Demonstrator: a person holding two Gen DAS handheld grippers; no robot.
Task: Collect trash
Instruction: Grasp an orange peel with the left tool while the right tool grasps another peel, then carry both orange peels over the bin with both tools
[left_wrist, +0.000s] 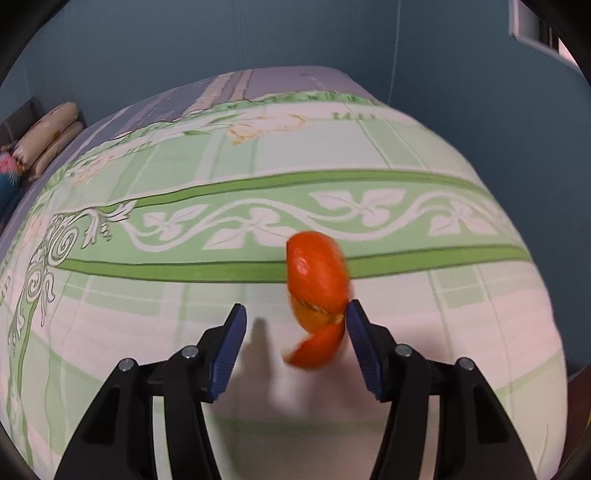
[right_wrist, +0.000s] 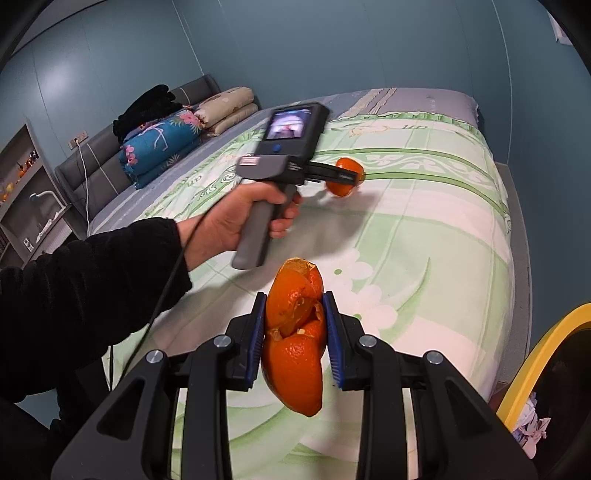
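A curled piece of orange peel (left_wrist: 317, 280) hangs blurred against the right pad of my left gripper (left_wrist: 295, 306), above the green and white quilt (left_wrist: 184, 166). That gripper's jaws stand apart and the left pad is clear of the peel, so it is open. In the right wrist view the same gripper (right_wrist: 343, 177) reaches over the bed with this peel (right_wrist: 347, 168) at its tip, held by a person's hand (right_wrist: 240, 218). My right gripper (right_wrist: 294, 295) is shut on a larger bunch of orange peel (right_wrist: 295, 332) that sticks out above and below the pads.
A bin with a yellow rim (right_wrist: 535, 362) and paper scraps inside stands at the bed's near right corner. Folded blankets and pillows (right_wrist: 192, 129) lie at the headboard. A shelf (right_wrist: 22, 177) and a cable are at the left. Blue walls surround the bed.
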